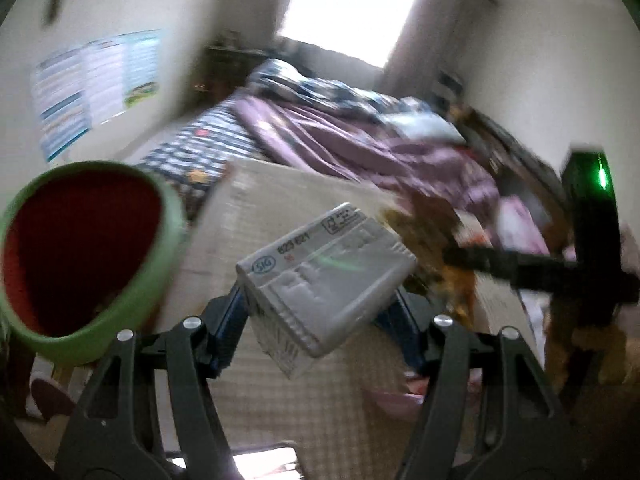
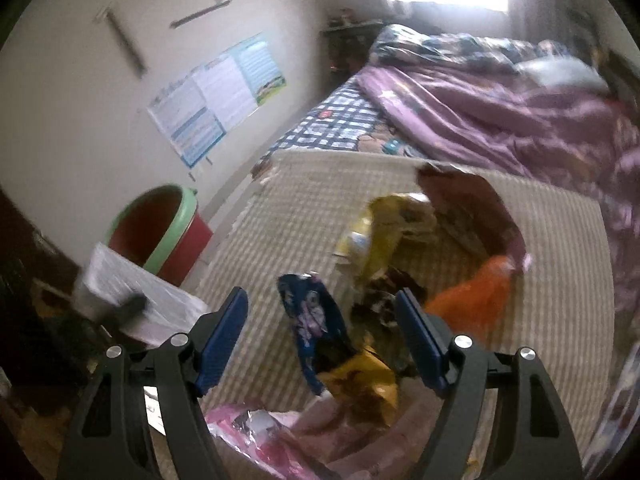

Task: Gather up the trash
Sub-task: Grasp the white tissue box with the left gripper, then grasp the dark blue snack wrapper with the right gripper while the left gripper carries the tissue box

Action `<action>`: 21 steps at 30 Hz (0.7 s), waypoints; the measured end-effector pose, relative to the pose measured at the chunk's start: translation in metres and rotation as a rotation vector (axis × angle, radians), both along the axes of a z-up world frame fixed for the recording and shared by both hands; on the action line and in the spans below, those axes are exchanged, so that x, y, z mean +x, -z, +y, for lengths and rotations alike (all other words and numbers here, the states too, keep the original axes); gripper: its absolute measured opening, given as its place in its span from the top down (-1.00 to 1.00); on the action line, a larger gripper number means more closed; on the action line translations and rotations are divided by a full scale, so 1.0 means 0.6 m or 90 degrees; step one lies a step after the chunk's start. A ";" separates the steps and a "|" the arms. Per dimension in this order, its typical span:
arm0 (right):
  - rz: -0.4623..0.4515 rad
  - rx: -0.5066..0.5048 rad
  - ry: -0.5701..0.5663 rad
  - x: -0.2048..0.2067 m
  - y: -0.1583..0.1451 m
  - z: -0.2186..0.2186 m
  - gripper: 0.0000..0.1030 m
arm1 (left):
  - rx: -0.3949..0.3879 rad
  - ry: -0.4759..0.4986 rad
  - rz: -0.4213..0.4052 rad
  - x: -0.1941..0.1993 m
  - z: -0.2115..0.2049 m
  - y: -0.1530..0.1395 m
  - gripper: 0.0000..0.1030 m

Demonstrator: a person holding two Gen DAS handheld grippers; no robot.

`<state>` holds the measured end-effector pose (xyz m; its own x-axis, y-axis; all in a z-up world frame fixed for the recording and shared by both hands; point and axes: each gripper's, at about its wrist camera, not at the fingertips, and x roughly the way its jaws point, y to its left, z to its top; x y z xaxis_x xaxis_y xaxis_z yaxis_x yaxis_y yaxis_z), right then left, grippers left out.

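Wrappers (image 2: 360, 320) litter a checked mat (image 2: 540, 280) beside the bed (image 2: 500, 120).

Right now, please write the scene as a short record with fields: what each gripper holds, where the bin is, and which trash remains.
left gripper: shut on white carton, lifted over the mat
right gripper: open, holds nothing, above the wrappers
bin: red bucket with green rim, left of the mat
trash remaining: blue wrapper, yellow wrapper, orange wrapper, pink wrapper
surface: checked mat beside the bed
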<state>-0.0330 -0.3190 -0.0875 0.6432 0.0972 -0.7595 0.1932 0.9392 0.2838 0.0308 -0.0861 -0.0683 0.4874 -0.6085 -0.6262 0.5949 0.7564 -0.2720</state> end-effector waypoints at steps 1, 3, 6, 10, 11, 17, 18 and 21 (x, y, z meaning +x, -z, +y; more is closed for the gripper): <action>0.004 -0.011 -0.010 0.006 0.003 0.009 -0.42 | -0.003 -0.017 0.002 0.006 0.013 -0.004 -0.21; 0.025 -0.032 -0.036 0.029 0.013 0.031 -0.44 | -0.017 -0.061 0.015 0.018 0.051 -0.014 -0.21; 0.048 -0.038 -0.055 0.056 0.034 0.049 -0.44 | -0.034 -0.107 0.028 0.027 0.098 -0.022 -0.21; 0.083 -0.066 -0.060 0.082 0.068 0.066 -0.44 | -0.023 -0.156 0.016 0.030 0.136 -0.024 -0.21; 0.090 -0.071 -0.061 0.085 0.076 0.069 -0.44 | -0.023 -0.165 0.018 0.032 0.142 -0.023 -0.21; 0.115 -0.117 -0.061 0.094 0.101 0.078 -0.44 | -0.003 -0.202 0.031 0.033 0.158 -0.008 -0.21; 0.120 -0.123 -0.062 0.096 0.106 0.079 -0.42 | 0.004 -0.205 0.026 0.032 0.157 -0.007 -0.21; 0.125 -0.129 -0.068 0.097 0.117 0.083 -0.41 | 0.021 -0.211 0.009 0.026 0.161 -0.009 -0.21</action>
